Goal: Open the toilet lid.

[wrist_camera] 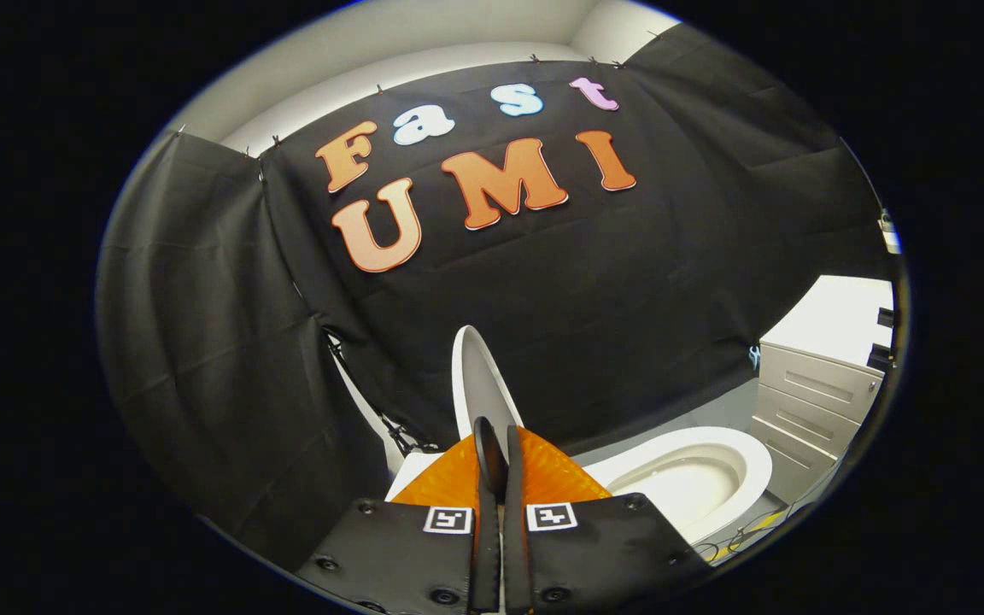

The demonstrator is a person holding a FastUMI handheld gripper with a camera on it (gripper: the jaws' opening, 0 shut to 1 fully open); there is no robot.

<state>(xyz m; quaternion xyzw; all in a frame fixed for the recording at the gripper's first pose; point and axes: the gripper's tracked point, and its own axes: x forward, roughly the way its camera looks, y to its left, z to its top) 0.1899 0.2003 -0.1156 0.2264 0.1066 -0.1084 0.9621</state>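
The white toilet lid [479, 376] stands raised and nearly upright, leaning back toward the black cloth wall. To its right the white seat ring and open bowl [687, 478] lie uncovered. My gripper [499, 440] is just in front of the lid's lower part, its fingertips [485, 444] overlapping the lid's bottom edge in the gripper view. The two fingers are pressed close together, and I see nothing held between them. The lid's hinge is hidden behind the fingers.
A white drawer cabinet [808, 401] stands to the right of the bowl. Thin cables [740, 538] lie on the grey floor [697, 418] in front of it. The black cloth wall hangs close behind the toilet.
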